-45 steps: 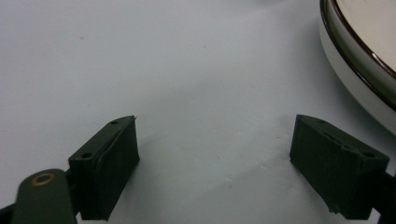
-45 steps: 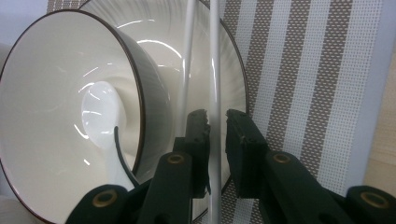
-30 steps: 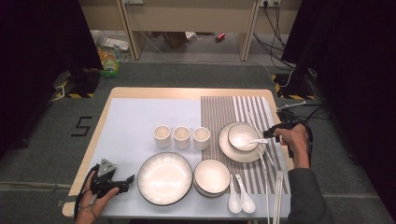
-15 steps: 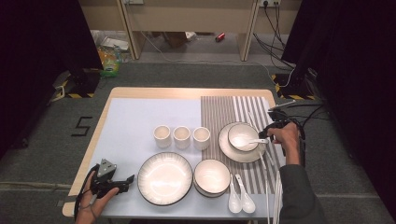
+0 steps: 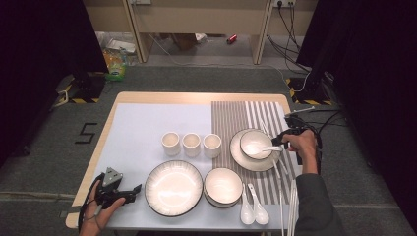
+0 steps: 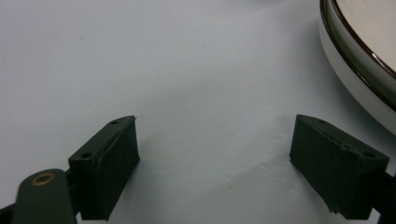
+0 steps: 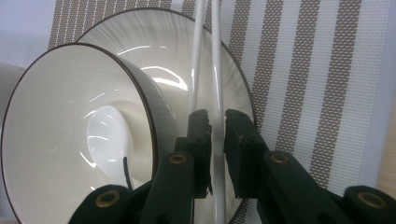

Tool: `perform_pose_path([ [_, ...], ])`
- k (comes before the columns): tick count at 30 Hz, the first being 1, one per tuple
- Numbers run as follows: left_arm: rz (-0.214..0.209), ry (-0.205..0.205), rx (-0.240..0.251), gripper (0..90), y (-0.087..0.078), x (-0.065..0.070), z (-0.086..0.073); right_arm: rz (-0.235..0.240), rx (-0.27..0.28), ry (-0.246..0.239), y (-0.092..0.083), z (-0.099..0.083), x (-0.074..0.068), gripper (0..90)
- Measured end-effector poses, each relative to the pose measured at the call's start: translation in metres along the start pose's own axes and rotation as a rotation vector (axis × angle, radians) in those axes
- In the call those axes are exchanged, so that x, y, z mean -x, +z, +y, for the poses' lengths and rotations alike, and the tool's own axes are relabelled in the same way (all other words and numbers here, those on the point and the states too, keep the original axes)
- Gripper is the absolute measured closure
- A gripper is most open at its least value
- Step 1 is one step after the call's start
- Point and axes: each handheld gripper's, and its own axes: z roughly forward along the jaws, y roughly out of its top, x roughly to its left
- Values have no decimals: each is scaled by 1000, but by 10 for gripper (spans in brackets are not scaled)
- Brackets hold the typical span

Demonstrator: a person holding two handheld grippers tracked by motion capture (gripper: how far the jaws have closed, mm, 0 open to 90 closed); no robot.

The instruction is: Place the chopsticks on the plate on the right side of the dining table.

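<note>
At the near edge the left gripper (image 6: 215,158) rests on the tabletop (image 6: 187,56), fingers wide and empty. Farther out, the right gripper (image 7: 218,135) hovers beside the bowl (image 7: 56,116); its fingers are narrow and have just been opening slightly. One of the white chopsticks (image 7: 217,70) lying across the plate (image 7: 187,42) shows in the gap, though I cannot tell if they pinch it. To lift it cleanly, centre the stick, close firmly and rise straight, clear of the bowl rim and the spoon (image 7: 105,135) inside
</note>
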Motion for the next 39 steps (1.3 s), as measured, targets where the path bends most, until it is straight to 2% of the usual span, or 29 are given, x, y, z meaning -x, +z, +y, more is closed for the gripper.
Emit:
perform_pose_path([
  [6, 0, 0, 0, 143, 0, 0, 0, -22, 25, -23, -12, -3, 6, 782],
  [8, 6, 0, 5, 143, 0, 0, 0, -45, 11, -31, -13, -5, 8, 774],
  [10, 0, 0, 0, 143, 0, 0, 0, -68, 6, -69, -12, -7, 10, 767],
  [12, 3, 0, 2, 143, 0, 0, 0, -75, 0, -78, -11, -8, 9, 753],
  [14, 1, -1, 2, 143, 0, 0, 0, -89, -19, -108, -9, -9, 8, 723],
  [19, 3, -1, 4, 143, 0, 0, 0, -98, -44, -121, -4, -11, 6, 647],
  [22, 2, 0, 1, 143, 0, 0, 0, -105, -62, -154, -2, -11, 7, 606],
  [23, 2, 0, 0, 143, 0, 0, 0, -102, -70, -127, -2, -12, 5, 594],
  [29, 0, 0, 0, 143, 0, 0, 0, -88, -81, -131, 1, -12, 4, 578],
  [32, 0, 0, 0, 143, 0, 0, 0, -74, -76, -116, 1, -11, 3, 572],
  [34, 0, 0, 0, 143, 0, 0, 0, -74, -76, -128, 1, -10, 4, 563],
  [39, 0, 0, 0, 143, 0, 0, 0, -68, -79, -102, 3, -9, 3, 551],
])
